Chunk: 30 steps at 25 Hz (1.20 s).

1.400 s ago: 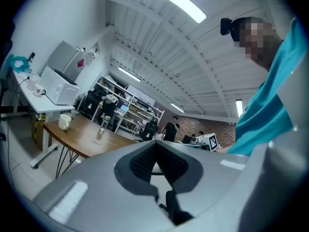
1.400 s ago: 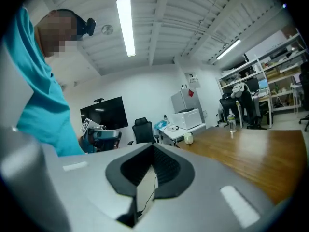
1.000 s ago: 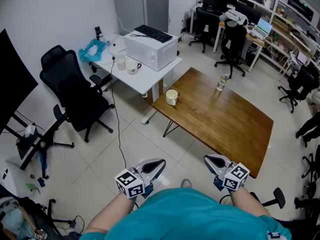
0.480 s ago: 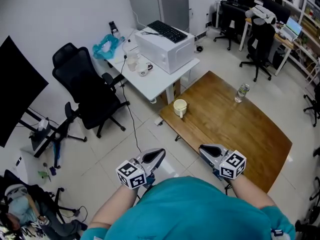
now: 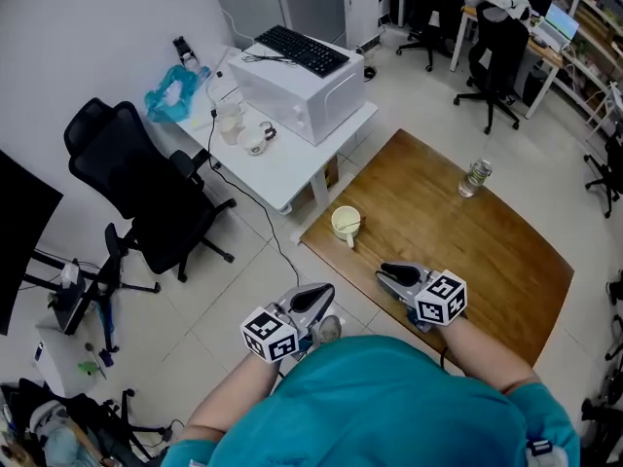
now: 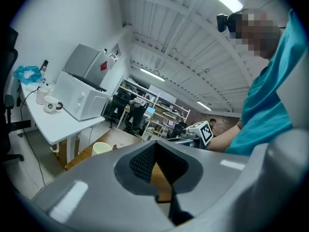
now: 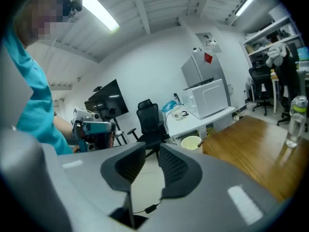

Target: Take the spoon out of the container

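Head view: dark-handled spoon (image 7: 200, 142) stands in pale yellow round cup (image 5: 344, 220) on brown wooden table (image 5: 458, 251). It is probably light, stiff and slippery, so pinch its protruding handle. Right gripper (image 5: 386, 270) is opening and empty; left gripper (image 5: 321, 292) is clenched on nothing.

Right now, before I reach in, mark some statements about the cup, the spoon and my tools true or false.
1. The cup stands on the wooden table. True.
2. The spoon lies on the table beside the cup. False: it sits in the cup, handle over the rim.
3. The right tool grips the spoon. False: its jaws are opening with nothing between them.
4. A keyboard lies on the microwave. True.
5. The bottle lies on its side. False: it stands upright on the wooden table.
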Available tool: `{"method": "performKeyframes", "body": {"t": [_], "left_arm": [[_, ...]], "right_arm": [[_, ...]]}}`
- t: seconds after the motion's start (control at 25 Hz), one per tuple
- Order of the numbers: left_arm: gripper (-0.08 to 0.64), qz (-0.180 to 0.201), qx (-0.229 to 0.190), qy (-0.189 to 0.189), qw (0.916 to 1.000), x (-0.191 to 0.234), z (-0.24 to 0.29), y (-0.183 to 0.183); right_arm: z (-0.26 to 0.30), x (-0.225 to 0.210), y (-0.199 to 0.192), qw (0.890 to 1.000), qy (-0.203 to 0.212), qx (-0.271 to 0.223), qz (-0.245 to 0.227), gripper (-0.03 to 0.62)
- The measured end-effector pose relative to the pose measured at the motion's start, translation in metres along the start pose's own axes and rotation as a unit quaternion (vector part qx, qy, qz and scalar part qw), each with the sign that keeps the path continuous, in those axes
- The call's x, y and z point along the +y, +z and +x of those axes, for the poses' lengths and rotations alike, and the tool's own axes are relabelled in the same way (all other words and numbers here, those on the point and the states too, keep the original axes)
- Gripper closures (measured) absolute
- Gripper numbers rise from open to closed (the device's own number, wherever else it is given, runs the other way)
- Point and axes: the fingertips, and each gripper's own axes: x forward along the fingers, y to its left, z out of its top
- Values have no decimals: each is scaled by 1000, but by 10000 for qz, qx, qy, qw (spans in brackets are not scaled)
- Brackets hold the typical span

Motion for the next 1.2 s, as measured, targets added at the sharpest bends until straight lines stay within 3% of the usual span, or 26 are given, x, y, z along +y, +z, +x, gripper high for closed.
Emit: {"method": "performKeyframes", "body": {"t": [0.24,0.4,0.48,0.72,0.84,0.96,1.08,1.2], "left_arm": [[561,-32,301,-610,9977,91,-9,12],[561,-19,484,-761,9959,112,8,12],[561,-41,519,-771,9957,130,12,14],[561,-74,516,-654,9965,196,2,14],[561,-72,492,-565,9972,191,8,8],[561,-121,482,-476,9976,191,9,3],[561,-227,447,-518,9974,202,1,13],[561,-226,381,-561,9974,184,-1,19]], "right_arm": [[103,-94,-10,9919,-932,393,766,469],[119,-157,-35,9731,-1390,663,1711,413],[133,-183,-47,9646,-1561,883,1933,388],[194,-219,-89,9539,-1694,1426,2025,390],[186,-225,-99,9563,-1659,1408,1954,435],[183,-223,-99,9599,-1615,1494,1740,545],[197,-215,-86,9618,-1541,1634,1566,548],[173,-200,-68,9654,-1517,1496,1501,548]]}}
